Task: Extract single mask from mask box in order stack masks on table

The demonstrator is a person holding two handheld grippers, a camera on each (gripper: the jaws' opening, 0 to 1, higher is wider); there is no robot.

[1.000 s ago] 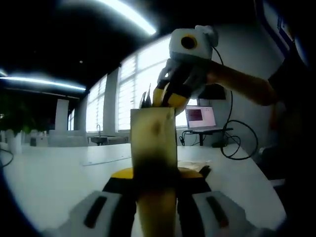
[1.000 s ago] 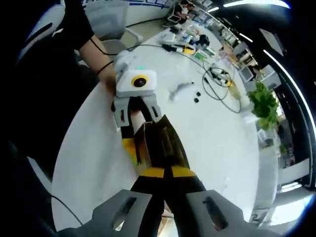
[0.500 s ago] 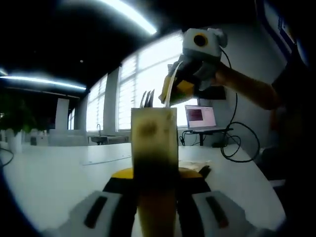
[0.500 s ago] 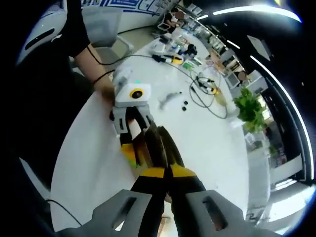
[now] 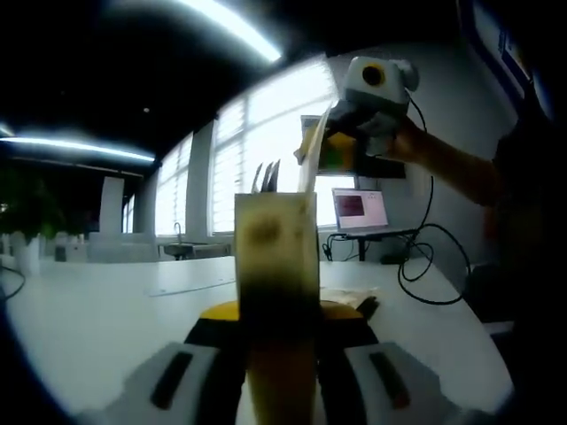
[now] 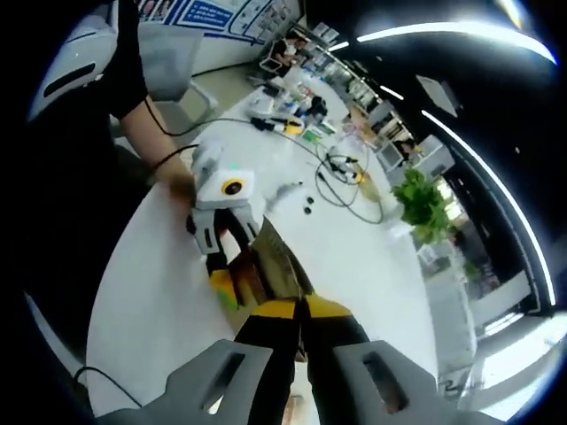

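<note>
Left gripper (image 5: 276, 332) clamped on the mask box (image 5: 275, 252), held upright above the white table (image 5: 97, 310). Right gripper (image 5: 323, 146) raised above the box, up and to the right, jaws pinched together on a thin pale mask (image 5: 309, 164) drawn up out of the box's open top. In the right gripper view, same mask (image 6: 282, 266) trailing down from the closed right gripper (image 6: 299, 312) into the box (image 6: 237, 282), with the left gripper (image 6: 227, 232) gripping the box. Laptop (image 5: 359, 212) and cables (image 6: 341, 168) far across the table, green plant (image 6: 421, 204) at the far right.
</note>
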